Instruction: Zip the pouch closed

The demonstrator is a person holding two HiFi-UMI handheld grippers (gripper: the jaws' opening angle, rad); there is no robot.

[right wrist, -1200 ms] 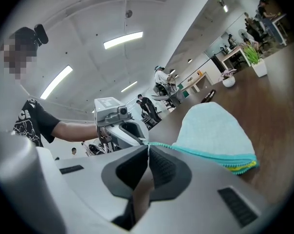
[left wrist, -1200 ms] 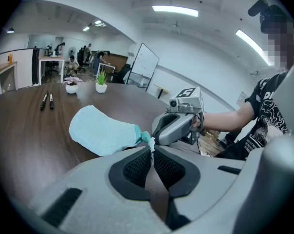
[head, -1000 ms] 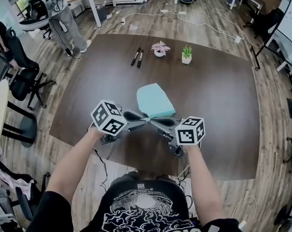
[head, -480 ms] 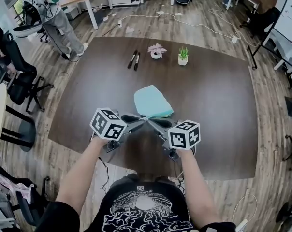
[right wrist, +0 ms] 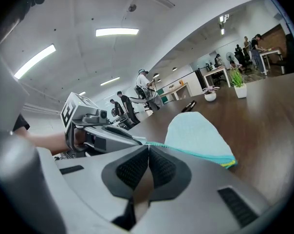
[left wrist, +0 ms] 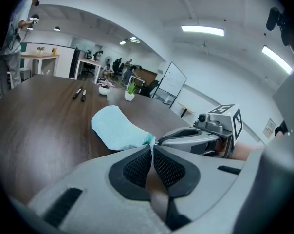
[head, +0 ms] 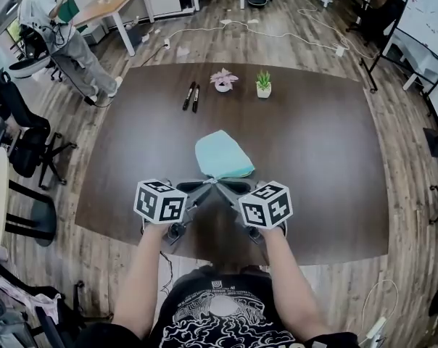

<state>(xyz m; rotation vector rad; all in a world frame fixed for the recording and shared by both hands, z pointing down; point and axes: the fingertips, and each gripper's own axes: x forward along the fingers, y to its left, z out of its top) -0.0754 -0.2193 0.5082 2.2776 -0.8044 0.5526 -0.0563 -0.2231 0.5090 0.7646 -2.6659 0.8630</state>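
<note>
A light teal pouch [head: 220, 154] lies flat on the dark wooden table [head: 328, 158], its near corner pointing at me. Both grippers meet at that corner. My left gripper [head: 209, 185] comes in from the left and is shut, its pads pinching the pouch's corner [left wrist: 148, 139]. Coming from the right, my right gripper [head: 221, 186] is shut where the pouch's zipper edge [right wrist: 195, 152] runs into its jaws; the pull itself is hidden. In the left gripper view the pouch [left wrist: 115, 128] stretches away beyond the jaws [left wrist: 152, 149]. The right gripper's tips [right wrist: 148, 147] touch the teal seam.
Two black markers [head: 191, 96], a pink potted plant [head: 223, 82] and a small green plant [head: 263, 84] stand at the table's far side. The table's near edge [head: 226, 256] is just below my hands. Office chairs [head: 27, 140] and a person [head: 59, 38] are off to the left.
Both grippers have turned a little while staying at the pouch's near corner; the left one has rolled and its cube sits lower. The pouch has kept its place on the table.
</note>
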